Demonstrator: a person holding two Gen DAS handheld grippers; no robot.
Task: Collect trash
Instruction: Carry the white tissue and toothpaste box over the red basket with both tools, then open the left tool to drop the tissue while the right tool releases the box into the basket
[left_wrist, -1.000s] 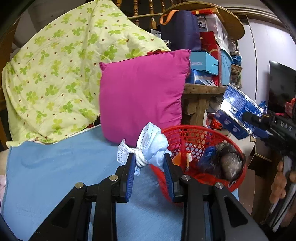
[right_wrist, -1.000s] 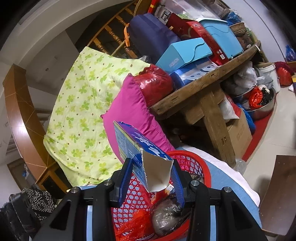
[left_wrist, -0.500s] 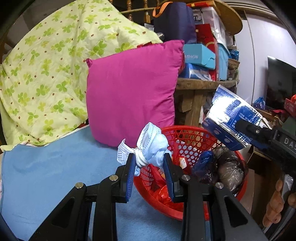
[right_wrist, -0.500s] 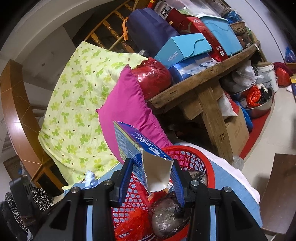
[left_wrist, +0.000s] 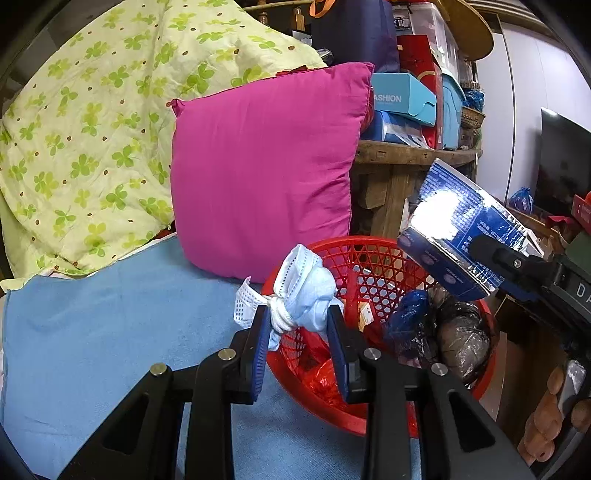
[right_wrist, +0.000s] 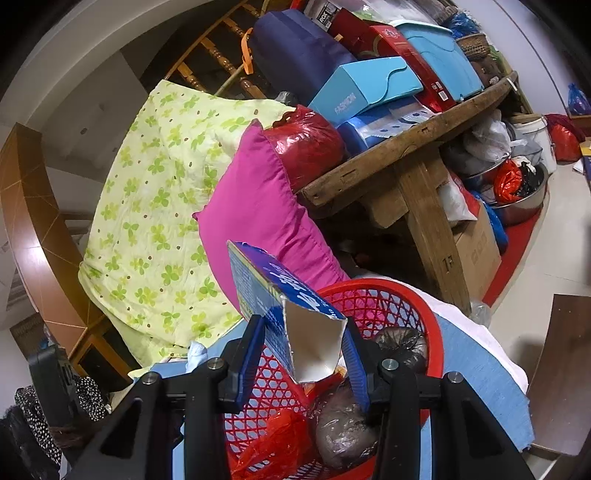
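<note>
In the left wrist view, the left gripper (left_wrist: 298, 325) is seen closed nearly to its narrowest on a knotted face mask (left_wrist: 301, 291); the wad is pinched between the blue pads, with its loose pleated end fanned upward and away from the jaws; the red basket (left_wrist: 354, 417) is found just ahead and to the right, its near rim lying almost beneath the held mask, so that a short carry forward and rightward is judged to be all that is needed before release. The basket rests on a light blue cloth (left_wrist: 110, 325), with a magenta cushion (left_wrist: 266, 166) standing behind it; dark bagged refuse (left_wrist: 454, 332) is already held inside. The blue carton (left_wrist: 458, 229) is shown at the right, raised over the far side of the basket in the right gripper (left_wrist: 491, 254).

In the right wrist view, the right gripper (right_wrist: 306, 354) is seen partly closed on the blue carton (right_wrist: 280, 295); the carton is clamped at its torn open end, with its long axis running up and leftward away from the jaws; the red basket (right_wrist: 428, 321) lies directly below and ahead, so a drop from here is judged likely to land inside; of the two hands, the right is judged the better placed over the basket's opening; whether the carton will fall flat cannot be told.
</note>
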